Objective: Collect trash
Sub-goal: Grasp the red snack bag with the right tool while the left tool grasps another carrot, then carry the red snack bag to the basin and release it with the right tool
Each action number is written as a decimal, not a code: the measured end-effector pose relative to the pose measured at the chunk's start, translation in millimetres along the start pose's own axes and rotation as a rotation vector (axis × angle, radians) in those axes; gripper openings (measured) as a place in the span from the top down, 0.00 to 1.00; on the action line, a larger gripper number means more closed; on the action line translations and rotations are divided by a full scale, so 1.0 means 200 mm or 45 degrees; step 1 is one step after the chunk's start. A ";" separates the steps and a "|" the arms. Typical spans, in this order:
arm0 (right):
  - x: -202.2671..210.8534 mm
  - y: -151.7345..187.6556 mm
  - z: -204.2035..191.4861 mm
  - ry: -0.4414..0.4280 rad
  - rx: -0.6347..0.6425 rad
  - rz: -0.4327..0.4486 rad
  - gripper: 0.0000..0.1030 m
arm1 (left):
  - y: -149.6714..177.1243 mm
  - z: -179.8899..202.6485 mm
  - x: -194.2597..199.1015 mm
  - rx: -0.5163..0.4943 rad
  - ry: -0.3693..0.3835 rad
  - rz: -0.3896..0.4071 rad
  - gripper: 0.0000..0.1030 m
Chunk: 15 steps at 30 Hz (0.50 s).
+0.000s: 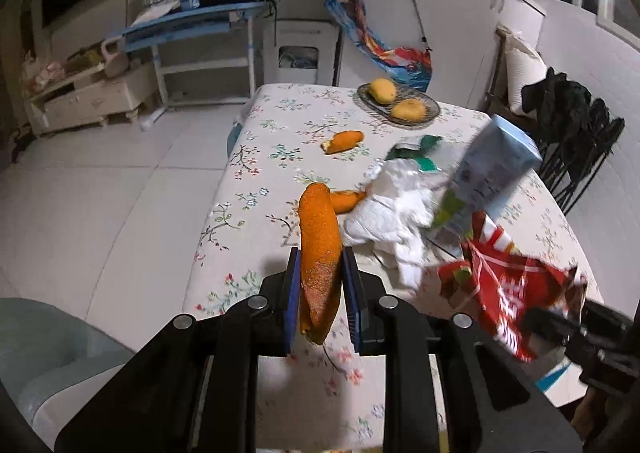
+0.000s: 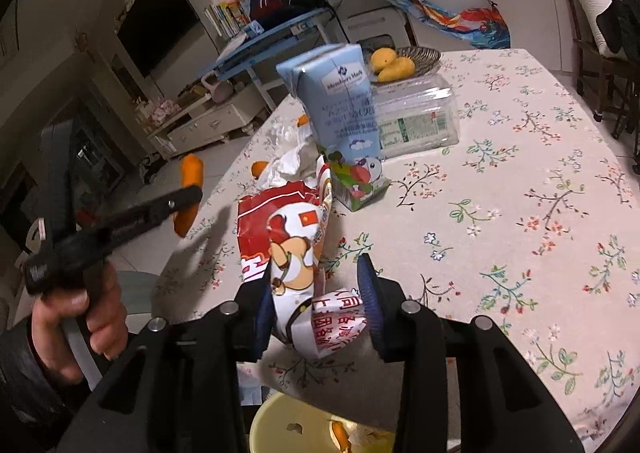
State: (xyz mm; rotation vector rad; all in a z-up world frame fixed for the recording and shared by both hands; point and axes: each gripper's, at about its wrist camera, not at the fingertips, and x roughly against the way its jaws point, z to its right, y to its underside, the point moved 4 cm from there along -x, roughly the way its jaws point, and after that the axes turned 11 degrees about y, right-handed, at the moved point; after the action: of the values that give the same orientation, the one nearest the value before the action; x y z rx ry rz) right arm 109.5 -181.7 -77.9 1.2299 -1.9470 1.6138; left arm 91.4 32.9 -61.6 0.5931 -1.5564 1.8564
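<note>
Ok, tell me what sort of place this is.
Most likely a home living and dining room: a dining table under a floral cloth, a dish of mangoes, a dark television above a low cabinet, and a child's desk stacked with books.

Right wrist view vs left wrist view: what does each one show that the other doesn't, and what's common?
Only the right wrist view: the yellow bin below the table edge, the clear plastic box behind the carton, and the hand gripping the left tool.

Only the left wrist view: the peel piece lying mid-table and the green-and-white wrapper.

Both: the left gripper shut on the orange peel, the right gripper holding the red snack bag, the blue carton, the fruit dish.
</note>
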 end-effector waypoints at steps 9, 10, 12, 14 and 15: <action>0.09 0.06 0.03 -0.016 -0.089 0.040 0.62 | 0.09 0.10 0.12 -0.086 0.018 0.034 0.81; 0.09 0.06 0.03 -0.021 -0.099 0.043 0.62 | 0.09 0.10 0.13 -0.086 0.022 0.036 0.81; 0.10 0.08 0.03 -0.024 -0.108 0.052 0.62 | 0.11 0.11 0.15 -0.086 0.028 0.044 0.81; 0.12 0.08 0.03 -0.030 -0.113 0.060 0.62 | 0.12 0.11 0.17 -0.083 0.035 0.050 0.81; 0.12 0.08 0.04 -0.033 -0.117 0.065 0.62 | 0.12 0.11 0.18 -0.081 0.039 0.054 0.81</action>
State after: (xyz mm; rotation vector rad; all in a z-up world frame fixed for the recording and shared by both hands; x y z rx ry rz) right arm 85.2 -198.9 -73.0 1.1798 -2.0598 1.5211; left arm 47.0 16.3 -48.8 0.5043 -1.6135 1.8311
